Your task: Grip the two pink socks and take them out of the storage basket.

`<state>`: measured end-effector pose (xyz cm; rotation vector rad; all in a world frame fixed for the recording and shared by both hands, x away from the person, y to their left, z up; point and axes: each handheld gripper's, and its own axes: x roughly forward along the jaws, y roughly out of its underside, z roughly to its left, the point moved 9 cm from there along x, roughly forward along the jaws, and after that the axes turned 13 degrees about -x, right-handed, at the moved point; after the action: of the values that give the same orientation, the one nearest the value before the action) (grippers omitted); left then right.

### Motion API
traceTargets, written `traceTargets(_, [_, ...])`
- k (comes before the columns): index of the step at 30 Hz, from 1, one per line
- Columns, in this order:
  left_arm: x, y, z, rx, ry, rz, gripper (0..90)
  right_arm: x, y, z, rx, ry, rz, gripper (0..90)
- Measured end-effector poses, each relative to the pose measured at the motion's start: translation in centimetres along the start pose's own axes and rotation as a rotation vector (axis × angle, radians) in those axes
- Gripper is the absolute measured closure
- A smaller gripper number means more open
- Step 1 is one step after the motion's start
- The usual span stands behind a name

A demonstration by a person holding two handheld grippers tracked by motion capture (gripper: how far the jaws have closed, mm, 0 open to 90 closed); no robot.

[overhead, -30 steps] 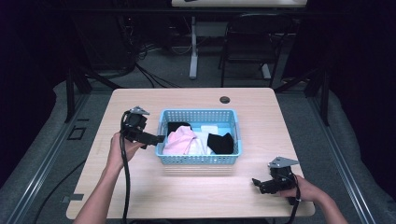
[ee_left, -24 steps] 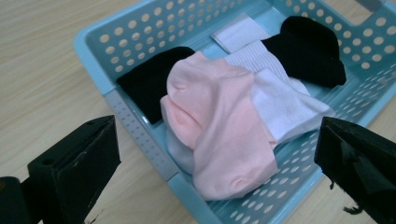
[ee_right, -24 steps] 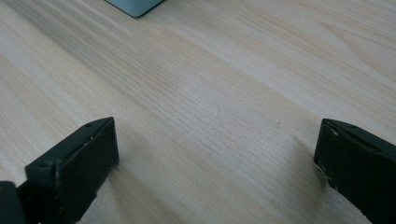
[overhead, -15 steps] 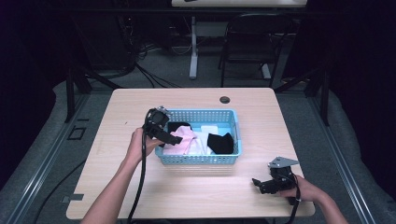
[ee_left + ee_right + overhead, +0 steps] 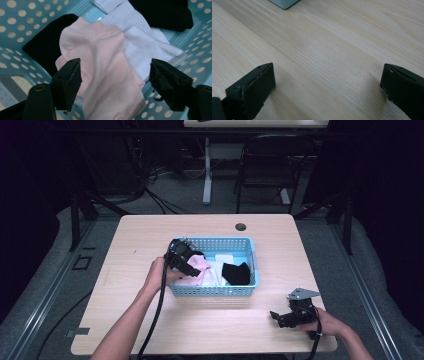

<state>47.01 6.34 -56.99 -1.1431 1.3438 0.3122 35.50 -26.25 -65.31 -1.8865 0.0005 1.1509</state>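
Note:
A light-blue perforated basket (image 5: 215, 291) sits mid-table and holds a pink sock (image 5: 203, 264), a white sock (image 5: 223, 258) and a black sock (image 5: 236, 273). My left gripper (image 5: 192, 270) dips into the basket's left end. In the left gripper view its jaws (image 5: 115, 75) straddle the pink sock (image 5: 105, 75). They have just been closing, with the sock between them and a gap still beside the right jaw. White socks (image 5: 147, 47) and black socks (image 5: 47, 42) lie around it. My right gripper (image 5: 276, 316) rests open low over the bare table (image 5: 324, 50).
The basket's perforated walls (image 5: 15, 22) close in around the left gripper. A corner of the basket (image 5: 284, 3) lies far ahead of the right gripper. A dark round grommet (image 5: 240, 227) sits near the table's far edge. Chairs and cables stand beyond the table.
The left hand has moved right from beside the basket and down into it, over the pink sock, and its jaws have narrowed. The right hand has stayed still.

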Motion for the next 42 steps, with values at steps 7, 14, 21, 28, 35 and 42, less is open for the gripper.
traceTargets(7, [0.7,0.3,0.9,-0.031,-0.033,0.040,34.5,0.0,0.0,0.0,-0.001,-0.001,0.001,0.0])
traceTargets(14, [1.6,0.6,1.3,-0.044,-0.065,0.080,48.3,0.0,0.0,0.0,-0.001,0.000,-0.001,0.0])
traceTargets(21, [2.1,0.9,1.9,-0.090,-0.096,0.109,61.7,0.0,0.0,0.0,0.000,0.000,0.000,0.0])
traceTargets(28, [2.4,1.0,1.7,-0.082,-0.079,0.115,79.3,0.0,0.0,0.0,0.000,0.000,-0.001,0.0])
traceTargets(35, [1.7,0.9,1.3,-0.056,-0.067,0.081,86.0,0.0,0.0,0.0,-0.001,0.000,-0.001,0.0])
traceTargets(42, [0.2,0.3,0.9,-0.035,-0.063,0.036,86.4,0.0,0.0,0.0,-0.001,-0.001,0.001,0.0])
